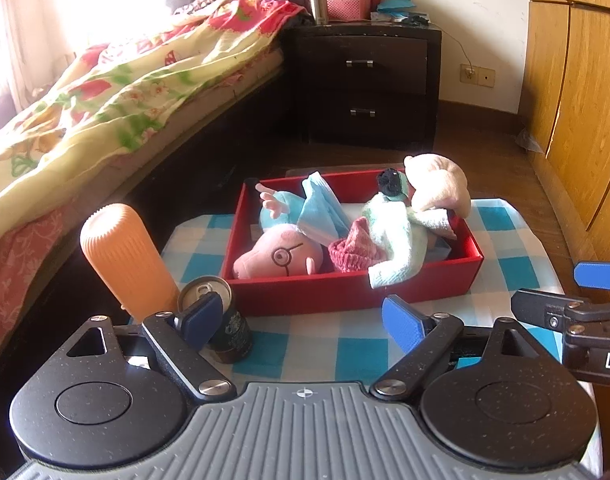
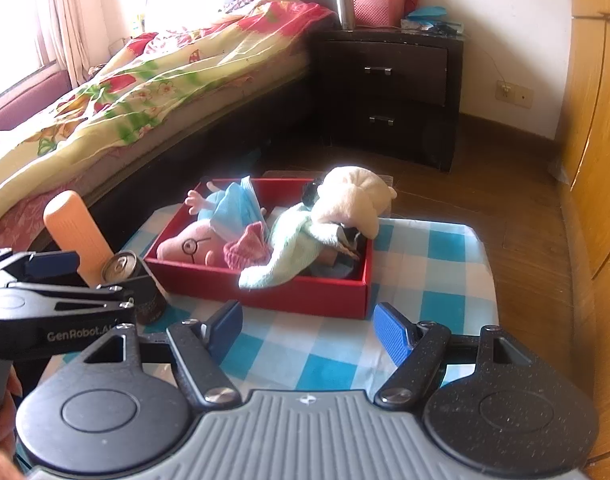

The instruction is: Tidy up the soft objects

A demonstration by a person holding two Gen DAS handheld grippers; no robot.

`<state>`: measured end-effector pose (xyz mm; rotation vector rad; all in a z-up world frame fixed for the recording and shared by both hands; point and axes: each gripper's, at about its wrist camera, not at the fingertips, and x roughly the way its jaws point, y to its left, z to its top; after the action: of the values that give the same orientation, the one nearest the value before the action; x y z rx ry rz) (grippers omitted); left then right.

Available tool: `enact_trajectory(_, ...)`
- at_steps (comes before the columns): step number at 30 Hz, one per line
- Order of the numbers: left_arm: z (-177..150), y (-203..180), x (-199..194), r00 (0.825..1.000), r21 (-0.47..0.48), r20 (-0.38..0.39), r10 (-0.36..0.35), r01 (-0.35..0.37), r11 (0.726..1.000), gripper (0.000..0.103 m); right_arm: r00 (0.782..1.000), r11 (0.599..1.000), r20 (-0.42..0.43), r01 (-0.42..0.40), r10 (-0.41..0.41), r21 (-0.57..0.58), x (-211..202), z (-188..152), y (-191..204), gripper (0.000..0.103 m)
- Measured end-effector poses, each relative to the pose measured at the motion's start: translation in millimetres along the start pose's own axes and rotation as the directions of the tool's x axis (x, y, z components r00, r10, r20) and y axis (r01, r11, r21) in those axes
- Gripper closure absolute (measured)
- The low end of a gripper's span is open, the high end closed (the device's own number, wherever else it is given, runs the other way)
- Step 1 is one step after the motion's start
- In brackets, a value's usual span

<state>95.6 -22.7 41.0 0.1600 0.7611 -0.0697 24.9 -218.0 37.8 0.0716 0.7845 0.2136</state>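
Observation:
A red box (image 1: 345, 292) (image 2: 305, 296) sits on a blue-and-white checked cloth (image 1: 325, 344) (image 2: 437, 272). It holds a pink pig plush (image 1: 277, 258) (image 2: 189, 246), a pink knit hat (image 1: 355, 248) (image 2: 247, 250), a pale green knit garment (image 1: 397, 240) (image 2: 281, 256) hanging over the front wall, and a cream plush (image 1: 437, 184) (image 2: 353, 196). My left gripper (image 1: 301, 320) is open in front of the box, nothing between its fingers. My right gripper (image 2: 309, 334) is open and empty too, near the box's front wall. Each gripper shows at the edge of the other's view.
An orange ribbed bottle (image 1: 125, 256) (image 2: 79, 232) and a dark drink can (image 1: 221, 320) (image 2: 137, 280) stand at the cloth's left corner. A bed (image 1: 105, 100) lies to the left, a dark nightstand (image 1: 365, 84) behind, wooden wardrobe doors (image 1: 577, 120) on the right.

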Motion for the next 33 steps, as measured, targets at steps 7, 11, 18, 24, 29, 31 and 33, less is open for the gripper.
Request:
enact_trajectory(7,-15.9,-1.6,-7.2,1.0,0.005,-0.018,-0.004,0.004,1.0,0.018,1.0,1.0,-0.014,-0.017,0.017,0.012,-13.8,-17.9,-2.6,0.052)
enact_trajectory(11,-26.2,-4.3,-11.9,0.999,0.011,-0.032,-0.01,0.01,1.0,0.018,1.0,1.0,-0.02,-0.009,0.01,0.007,-19.2,-26.1,-2.8,0.052)
enact_trajectory(18,-41.3,-6.8,-23.8,0.999,0.016,-0.041,-0.018,0.019,1.0,0.017,1.0,1.0,-0.027,-0.016,0.016,0.005,-28.3,-39.7,-3.2,0.052)
enact_trajectory(24,-53.0,-10.5,-34.4,0.999,0.021,-0.042,-0.026,0.027,0.999,0.017,0.999,1.0,-0.038,-0.025,0.025,0.004,-35.0,-51.3,-1.6,0.052)
enact_trajectory(29,-59.0,-15.8,-42.7,0.999,0.036,-0.029,-0.024,0.025,0.999,0.015,0.999,0.999,-0.038,-0.032,0.032,-0.013,-40.6,-59.7,2.9,0.052)
enact_trajectory(31,-59.6,-16.8,-44.7,0.999,0.036,-0.024,-0.025,0.025,0.999,0.015,0.999,0.999,-0.032,-0.028,0.028,-0.016,-42.1,-60.4,3.7,0.052)
enact_trajectory(33,-59.2,-17.2,-45.6,1.0,0.036,-0.019,-0.023,0.024,0.999,0.015,0.999,1.0,-0.024,-0.027,0.027,-0.013,-44.1,-60.6,3.5,0.052)
